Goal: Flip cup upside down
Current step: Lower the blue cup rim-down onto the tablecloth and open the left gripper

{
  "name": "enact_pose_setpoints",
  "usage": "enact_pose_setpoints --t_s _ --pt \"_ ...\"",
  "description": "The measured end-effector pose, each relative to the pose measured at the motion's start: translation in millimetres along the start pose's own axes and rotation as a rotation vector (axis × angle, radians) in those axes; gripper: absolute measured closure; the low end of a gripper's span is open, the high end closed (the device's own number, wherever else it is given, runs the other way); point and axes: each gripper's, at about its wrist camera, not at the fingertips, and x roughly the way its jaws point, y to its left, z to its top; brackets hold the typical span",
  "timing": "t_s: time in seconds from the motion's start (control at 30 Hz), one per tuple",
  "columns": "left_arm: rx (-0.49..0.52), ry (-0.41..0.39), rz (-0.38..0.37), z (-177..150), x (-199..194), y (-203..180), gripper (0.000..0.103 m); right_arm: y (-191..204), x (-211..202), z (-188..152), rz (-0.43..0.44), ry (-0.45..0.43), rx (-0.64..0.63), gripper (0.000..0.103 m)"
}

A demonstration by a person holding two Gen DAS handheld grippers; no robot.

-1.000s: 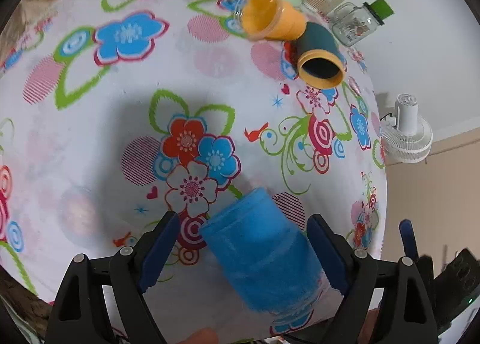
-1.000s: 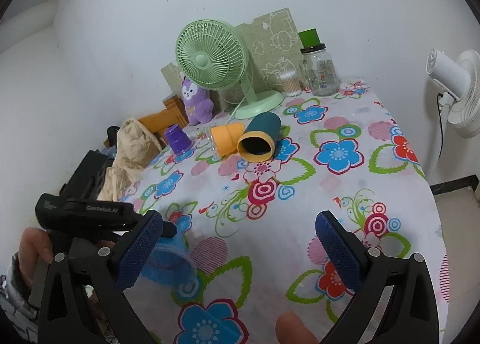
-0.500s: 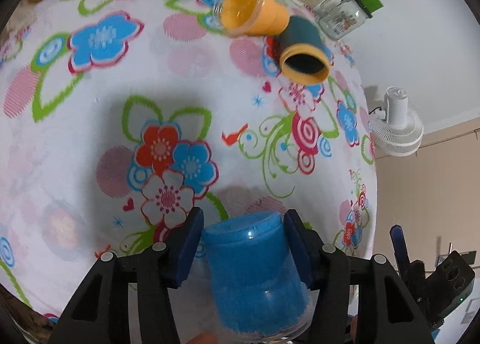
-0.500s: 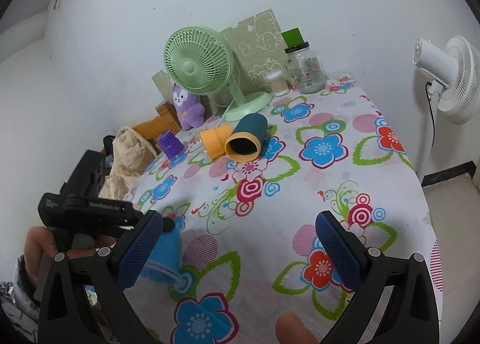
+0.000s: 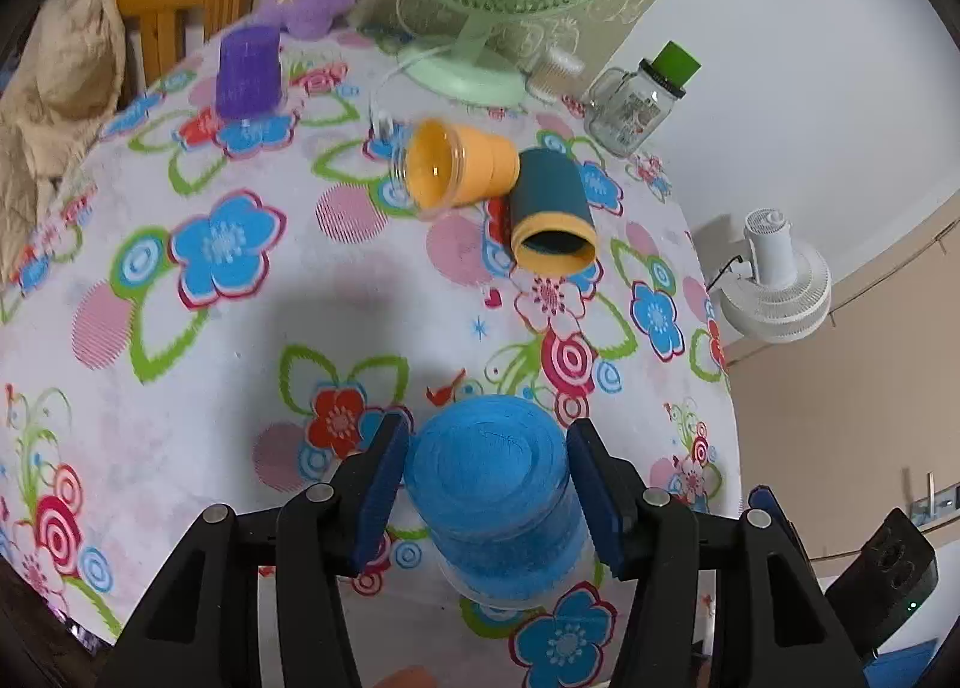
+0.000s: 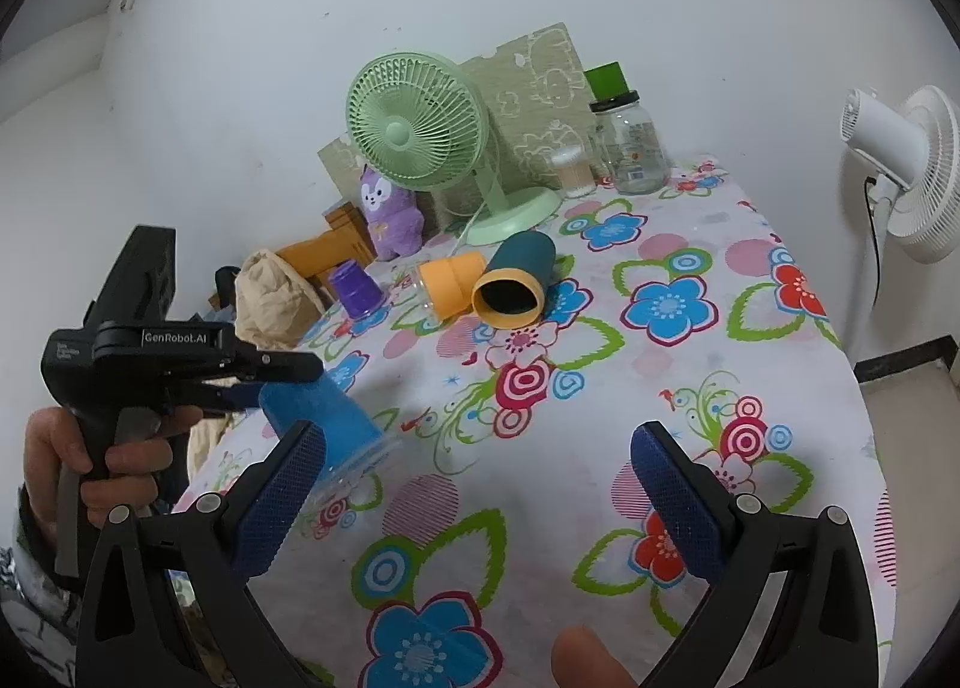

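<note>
My left gripper [image 5: 489,478] is shut on a blue cup [image 5: 498,484], its closed base towards the camera and its clear rim pointing down at the table. In the right wrist view the blue cup [image 6: 324,412] hangs tilted, mouth down, just above the floral cloth, held by the left gripper [image 6: 264,382]. My right gripper [image 6: 480,478] is open and empty above the table's near edge. An orange cup [image 5: 456,166] and a teal cup with a yellow rim [image 5: 552,214] lie on their sides further back. A purple cup [image 5: 249,70] stands upside down at the far left.
A green desk fan [image 6: 420,130], a purple plush toy [image 6: 387,214], a glass jar with a green lid [image 6: 624,136] and a card panel stand at the back by the wall. A beige cloth [image 6: 270,292] lies at the left edge. A white floor fan [image 6: 906,166] stands right of the table.
The left gripper has lifted the blue cup off the table and turned it from lying on its side to mouth-down. The right gripper has stayed open, drifting slightly.
</note>
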Motion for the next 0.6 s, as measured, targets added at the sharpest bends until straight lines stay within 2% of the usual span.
enact_pose_setpoints --t_s 0.2,0.23,0.27,0.33,0.47,0.6 --pt "0.075 -0.064 0.084 -1 -5 -11 0.046 3 2 0 0.005 0.006 -0.006 0.0" --pt "0.08 -0.072 0.091 -1 -6 -11 0.044 3 2 -1 0.005 0.007 -0.006 0.0" --pt "0.084 -0.075 0.097 -2 -6 -12 0.038 4 3 -1 0.005 0.008 -0.007 0.0" --pt "0.09 -0.08 0.092 -2 -7 -12 0.032 5 3 -1 0.006 0.01 -0.009 0.0" --pt "0.098 -0.08 0.085 -3 -8 -13 0.028 8 5 -1 0.006 0.016 -0.015 0.0" --pt "0.104 -0.084 0.085 -4 -8 -14 0.027 12 7 0 0.002 0.017 -0.027 0.0"
